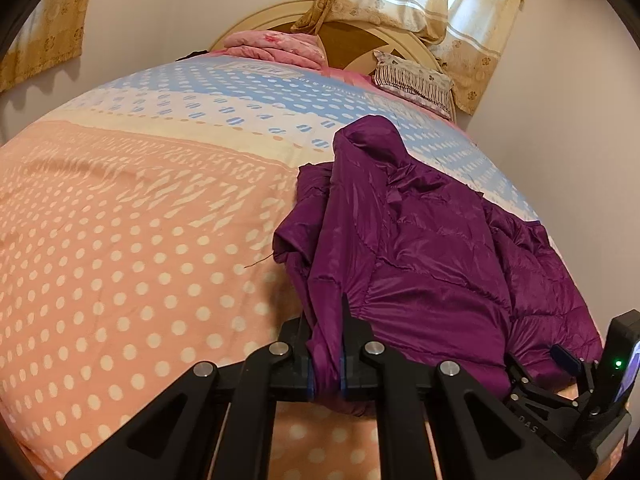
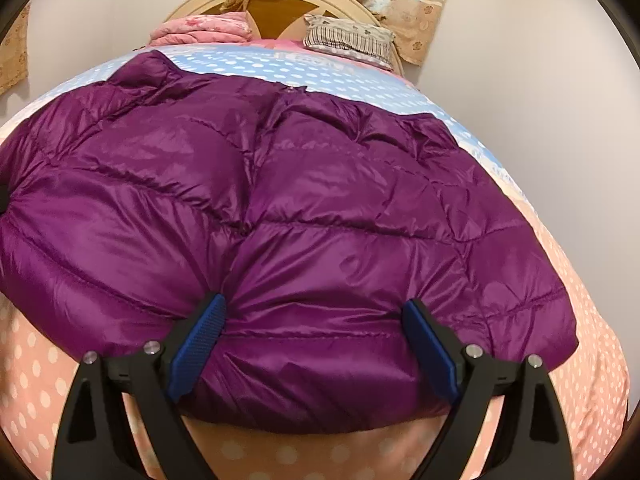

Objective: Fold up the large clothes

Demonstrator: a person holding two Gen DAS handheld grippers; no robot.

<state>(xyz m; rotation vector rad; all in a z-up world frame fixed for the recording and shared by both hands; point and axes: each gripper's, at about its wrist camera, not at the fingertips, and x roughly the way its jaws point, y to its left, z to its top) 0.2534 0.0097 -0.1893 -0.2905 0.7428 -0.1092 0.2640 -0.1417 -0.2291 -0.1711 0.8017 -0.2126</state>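
Purple quilted jacket (image 2: pixel 280 208) lies spread on the near part of the bed (image 1: pixel 120 260), over the pink dotted end of the cover, with its far edge reaching the blue band. The left gripper (image 1: pixel 326 364) is clamped tight on a bunched edge of the jacket, a fold of the shiny fabric squeezed between its blue-edged fingers. The right gripper (image 2: pixel 312 340) stands wide, its blue pads (image 2: pixel 198 344) straddling the puffy near hem; they seem to rest against the fabric at each side, though the fisheye makes it hard to say whether they press on it, so no grip is counted there.

The step in hand looks like securing both near corners before a fold. To do it well, the right gripper should close on a thinner pinch of hem rather than the full padded bulk, since the slick shell may slide out of a shallow bite. Both hands should then lift together, keeping the hem taut and level, and carry it toward the collar so the down does not bunch.
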